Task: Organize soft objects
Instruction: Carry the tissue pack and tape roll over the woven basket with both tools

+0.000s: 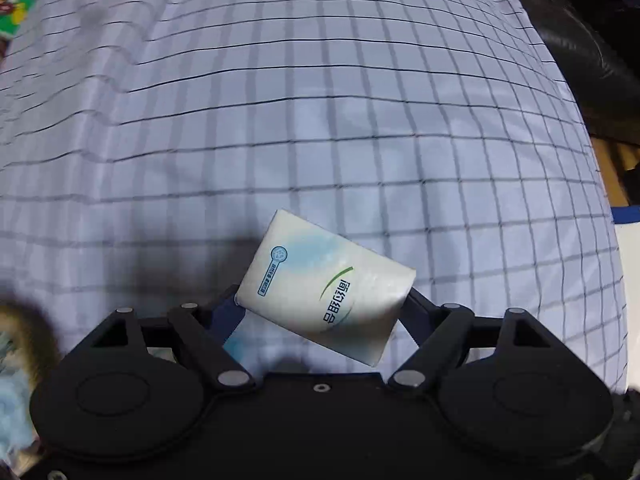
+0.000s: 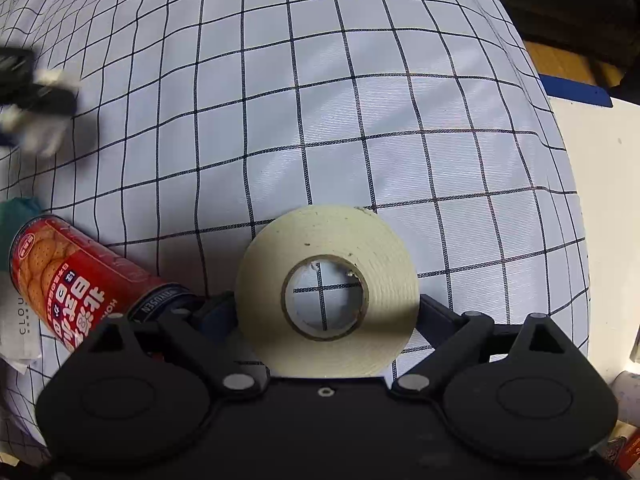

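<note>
My left gripper (image 1: 322, 304) is shut on a white tissue pack (image 1: 326, 286) with blue and green print, held tilted just above the checked sheet (image 1: 280, 100). My right gripper (image 2: 326, 312) is shut on a cream roll of tape (image 2: 264, 276) with a cardboard core, held flat over the checked sheet (image 2: 360, 100). The fingertips of both grippers are hidden behind what they hold. The left gripper shows blurred at the far left of the right wrist view (image 2: 32, 104).
A red biscuit can (image 2: 76, 284) lies on its side at the left, beside a teal cloth (image 2: 18, 216). Dark leather furniture (image 1: 580, 40) borders the sheet on the right. A white surface (image 2: 600, 168) lies past the sheet's right edge. A furry object (image 1: 24, 332) sits at lower left.
</note>
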`<action>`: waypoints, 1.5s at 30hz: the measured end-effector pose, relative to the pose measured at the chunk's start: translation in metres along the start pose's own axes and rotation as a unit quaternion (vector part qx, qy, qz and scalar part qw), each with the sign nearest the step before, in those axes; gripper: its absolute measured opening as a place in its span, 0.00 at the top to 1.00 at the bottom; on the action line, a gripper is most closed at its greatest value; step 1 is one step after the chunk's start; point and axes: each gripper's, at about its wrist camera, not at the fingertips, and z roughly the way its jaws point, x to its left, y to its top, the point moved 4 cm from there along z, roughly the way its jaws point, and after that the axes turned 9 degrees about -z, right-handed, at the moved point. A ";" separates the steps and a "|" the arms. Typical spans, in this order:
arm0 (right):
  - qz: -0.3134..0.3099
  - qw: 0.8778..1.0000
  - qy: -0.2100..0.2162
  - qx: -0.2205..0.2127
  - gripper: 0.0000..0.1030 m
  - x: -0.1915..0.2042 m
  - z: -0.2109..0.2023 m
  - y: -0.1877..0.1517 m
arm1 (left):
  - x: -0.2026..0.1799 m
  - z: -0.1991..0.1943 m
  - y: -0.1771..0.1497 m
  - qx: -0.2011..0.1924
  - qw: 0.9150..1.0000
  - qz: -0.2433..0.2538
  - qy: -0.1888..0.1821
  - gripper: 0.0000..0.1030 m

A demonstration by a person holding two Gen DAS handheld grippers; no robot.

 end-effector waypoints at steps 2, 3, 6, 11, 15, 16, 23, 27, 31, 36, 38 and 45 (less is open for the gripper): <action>-0.005 1.000 -0.001 0.000 0.09 0.001 -0.002 -0.002 | 0.014 -0.017 -0.014 -0.011 1.000 -0.004 0.005 0.25; -0.007 1.000 -0.003 -0.001 0.10 0.002 -0.003 -0.003 | 0.017 -0.024 -0.019 -0.013 1.000 -0.006 0.005 0.25; -0.003 1.000 -0.013 -0.006 0.10 -0.001 -0.010 -0.007 | 0.031 -0.043 -0.037 -0.022 1.000 -0.013 0.004 0.25; 0.015 1.000 -0.019 -0.017 0.10 -0.012 -0.028 -0.017 | 0.055 -0.061 -0.072 -0.027 0.999 -0.014 0.013 0.25; 0.005 1.000 -0.019 -0.020 0.10 -0.009 -0.043 -0.038 | 0.067 -0.059 -0.099 -0.015 1.000 -0.017 0.013 0.25; 0.003 1.000 -0.018 -0.019 0.10 -0.006 -0.046 -0.045 | 0.069 -0.059 -0.106 -0.012 1.000 -0.017 0.013 0.25; -0.028 1.000 0.010 -0.009 0.10 0.024 -0.061 -0.082 | 0.085 -0.058 -0.142 -0.008 0.999 -0.041 -0.003 0.25; -0.070 0.997 0.029 0.008 0.10 0.051 -0.060 -0.096 | 0.097 -0.058 -0.151 -0.014 0.998 -0.062 -0.002 0.25; -0.119 0.992 0.042 0.019 0.10 0.085 -0.056 -0.106 | 0.112 -0.066 -0.154 -0.027 0.996 -0.085 0.004 0.25; -0.170 0.983 0.069 0.027 0.10 0.134 -0.059 -0.109 | 0.137 -0.088 -0.151 -0.055 0.991 -0.122 -0.001 0.25; -0.187 0.979 0.079 0.022 0.10 0.154 -0.064 -0.105 | 0.151 -0.098 -0.148 -0.070 0.988 -0.137 0.007 0.25; -0.226 0.967 0.116 -0.003 0.10 0.217 -0.089 -0.088 | 0.213 -0.125 -0.142 -0.103 0.976 -0.188 0.044 0.25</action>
